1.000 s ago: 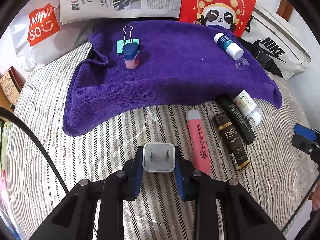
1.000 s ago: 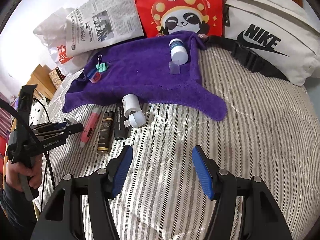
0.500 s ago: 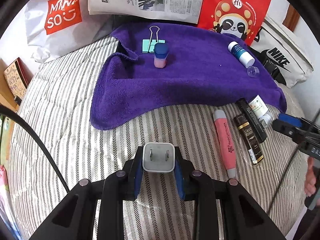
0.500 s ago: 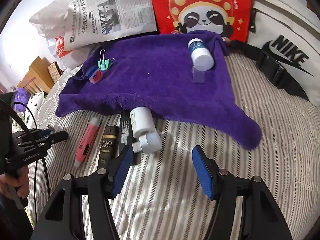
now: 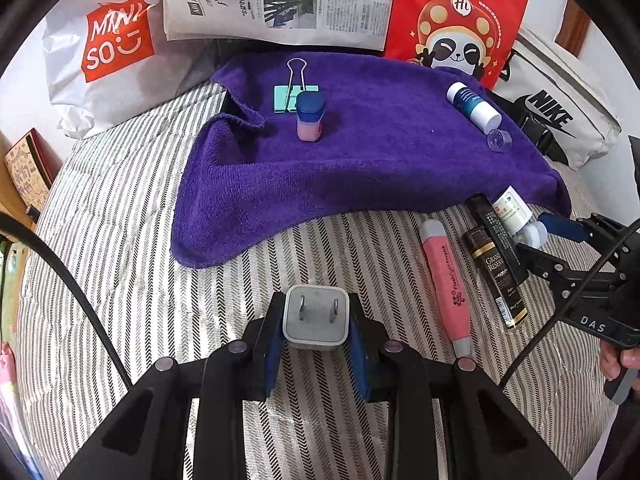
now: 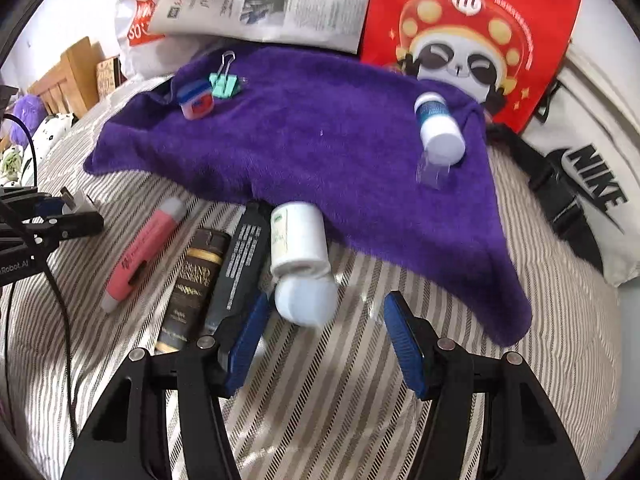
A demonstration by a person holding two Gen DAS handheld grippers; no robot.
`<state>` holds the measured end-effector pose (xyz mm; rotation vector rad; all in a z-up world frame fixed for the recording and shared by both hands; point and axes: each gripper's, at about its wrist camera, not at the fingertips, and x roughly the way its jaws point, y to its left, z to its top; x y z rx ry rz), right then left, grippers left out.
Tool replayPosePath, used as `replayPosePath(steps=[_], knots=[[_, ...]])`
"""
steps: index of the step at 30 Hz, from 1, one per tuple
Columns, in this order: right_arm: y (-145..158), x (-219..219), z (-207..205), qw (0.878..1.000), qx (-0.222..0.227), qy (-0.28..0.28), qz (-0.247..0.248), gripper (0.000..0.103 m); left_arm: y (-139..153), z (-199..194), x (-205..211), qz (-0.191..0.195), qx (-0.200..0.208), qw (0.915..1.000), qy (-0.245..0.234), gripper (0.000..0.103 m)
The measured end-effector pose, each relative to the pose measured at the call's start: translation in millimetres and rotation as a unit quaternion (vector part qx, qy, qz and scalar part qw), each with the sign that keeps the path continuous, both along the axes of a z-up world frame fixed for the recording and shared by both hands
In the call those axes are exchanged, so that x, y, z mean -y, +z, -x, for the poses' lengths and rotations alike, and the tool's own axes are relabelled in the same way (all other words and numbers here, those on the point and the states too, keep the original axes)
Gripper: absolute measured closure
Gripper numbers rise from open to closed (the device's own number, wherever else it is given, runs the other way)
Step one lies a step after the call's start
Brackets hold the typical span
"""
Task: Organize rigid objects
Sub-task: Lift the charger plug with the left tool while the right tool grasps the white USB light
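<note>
The left gripper (image 5: pixel 316 334) pinches a white charger (image 5: pixel 315 317) by its sides, prongs up, above the striped bed (image 5: pixel 120 208). The right gripper (image 6: pixel 326 336) has just been narrowing its jaws; they stand spread, nothing pressed between them, with a white bottle's (image 6: pixel 298 240) cap just ahead of the left pad. That bottle lies at the near edge of the purple towel (image 5: pixel 360 168), beside a black tube (image 6: pixel 240 260), a brown tube (image 6: pixel 194 280) and a pink marker (image 6: pixel 142 252), all on the bed. On the towel sit a binder clip (image 5: pixel 294 92), a small blue-capped pink container (image 5: pixel 310 116) and a blue-and-white bottle (image 5: pixel 474 106) near its far right corner.
</note>
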<state>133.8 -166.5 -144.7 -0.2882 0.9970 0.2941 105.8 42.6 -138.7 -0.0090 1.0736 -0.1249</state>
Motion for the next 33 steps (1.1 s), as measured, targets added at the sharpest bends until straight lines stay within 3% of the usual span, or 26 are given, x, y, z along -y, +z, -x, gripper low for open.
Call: replayPosePath(steps=[1, 4, 8, 15, 33], knots=[[-0.4, 0.0, -0.3, 1.0, 0.001, -0.002, -0.007, 0.047, 0.0, -0.1, 0.3, -0.002, 0.0, 1.0, -0.001, 0.077], [0.1, -0.4, -0.4, 0.999, -0.007, 0.005, -0.036, 0.067, -0.3, 0.7, 0.8, -0.004, 0.002, 1.0, -0.003, 0.077], [1.1, -2.5, 4.9, 1.0, -0.004, 0.006, -0.026, 0.066, -0.7, 1.5, 1.5, -0.004, 0.005, 1.0, -0.001, 0.077], [0.3, 11.3, 10.0, 0.998, -0.013, -0.011, -0.062, 0.066, -1.0, 5.2, 3.9, -0.007, 0.015, 0.9999, -0.003, 0.076], [9.3, 28.3, 27.9, 0.996, -0.027, -0.029, -0.085, 0.066, 2.6, 4.6, -5.0, 0.027, 0.004, 0.9995, 0.015, 0.076]])
